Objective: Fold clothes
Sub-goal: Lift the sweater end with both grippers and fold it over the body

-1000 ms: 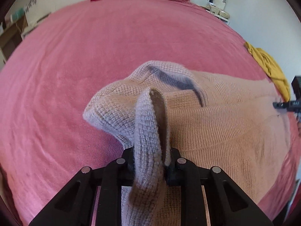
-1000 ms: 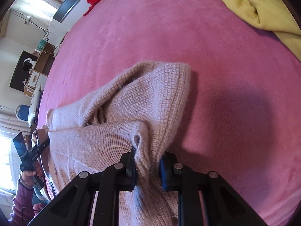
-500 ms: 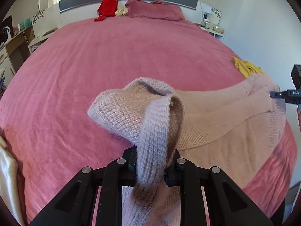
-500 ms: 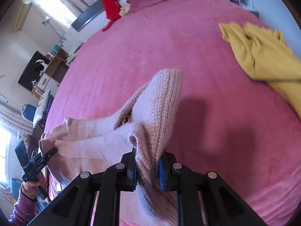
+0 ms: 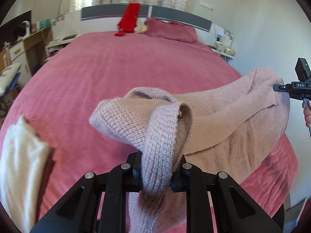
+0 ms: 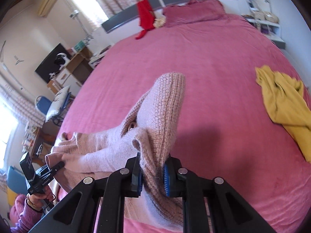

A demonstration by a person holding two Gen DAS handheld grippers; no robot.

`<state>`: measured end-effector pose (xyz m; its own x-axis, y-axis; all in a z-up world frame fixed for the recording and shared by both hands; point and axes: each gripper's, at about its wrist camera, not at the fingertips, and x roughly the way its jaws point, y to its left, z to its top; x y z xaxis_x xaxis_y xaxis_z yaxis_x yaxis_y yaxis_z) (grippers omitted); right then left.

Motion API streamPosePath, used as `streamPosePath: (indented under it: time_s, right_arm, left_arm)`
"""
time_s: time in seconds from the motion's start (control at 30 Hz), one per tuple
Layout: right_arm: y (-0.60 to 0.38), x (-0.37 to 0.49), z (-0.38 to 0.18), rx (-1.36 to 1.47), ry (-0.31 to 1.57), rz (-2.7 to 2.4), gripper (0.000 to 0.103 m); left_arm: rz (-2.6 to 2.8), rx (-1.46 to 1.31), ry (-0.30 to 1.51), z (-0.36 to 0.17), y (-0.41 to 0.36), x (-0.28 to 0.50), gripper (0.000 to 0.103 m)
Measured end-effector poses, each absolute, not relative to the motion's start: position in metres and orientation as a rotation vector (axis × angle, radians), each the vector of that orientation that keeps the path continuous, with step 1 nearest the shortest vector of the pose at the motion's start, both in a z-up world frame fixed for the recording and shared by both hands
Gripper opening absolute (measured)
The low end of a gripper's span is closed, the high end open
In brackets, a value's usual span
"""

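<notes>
A pale pink knitted sweater (image 5: pixel 223 120) hangs stretched in the air above the pink bed (image 5: pixel 116 73). My left gripper (image 5: pixel 156 176) is shut on one bunched end of it. My right gripper (image 6: pixel 152 176) is shut on the other end, and the sweater (image 6: pixel 159 104) sags between the two. In the left wrist view the right gripper (image 5: pixel 279 87) shows at the far right edge, pinching the sweater. In the right wrist view the left gripper (image 6: pixel 58 166) shows at lower left, held by a hand in a purple sleeve.
A yellow garment (image 6: pixel 281 99) lies crumpled on the bed's right side. A white folded cloth (image 5: pixel 21 159) lies at the bed's left edge. A red garment (image 5: pixel 129 19) hangs on the headboard next to a pink pillow (image 5: pixel 171 31). A desk (image 5: pixel 21 46) stands left, a nightstand (image 5: pixel 223 48) right.
Both grippers have lifted the sweater off the bed; it now hangs stretched between them instead of lying flat. The views have tilted up toward the headboard.
</notes>
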<state>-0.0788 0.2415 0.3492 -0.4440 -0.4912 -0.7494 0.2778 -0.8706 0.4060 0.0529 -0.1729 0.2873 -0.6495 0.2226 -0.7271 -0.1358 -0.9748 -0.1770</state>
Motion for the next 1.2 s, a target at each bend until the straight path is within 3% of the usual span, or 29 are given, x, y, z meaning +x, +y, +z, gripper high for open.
streamPosePath:
  time_s: [0.3, 0.63, 0.93, 1.2]
  right_arm:
    - [0.070, -0.077, 0.397, 1.209, -0.149, -2.154, 0.015]
    - [-0.190, -0.066, 0.389, 1.163, -0.078, -1.892, 0.015]
    - [-0.401, -0.080, 0.324, 1.228, 0.018, -1.687, 0.015]
    - [-0.482, -0.097, 0.258, 1.291, 0.086, -1.640, 0.015]
  left_arm:
    - [2.925, -1.202, -0.328, 0.325, -0.307, 0.161, 0.020]
    - [3.241, -1.224, -0.543, 0.329, -0.468, 0.303, 0.020]
    - [3.399, -1.367, -0.911, 0.260, -0.574, 0.368, 0.020]
    - [3.387, -1.453, -1.110, 0.193, -0.607, 0.375, 0.021]
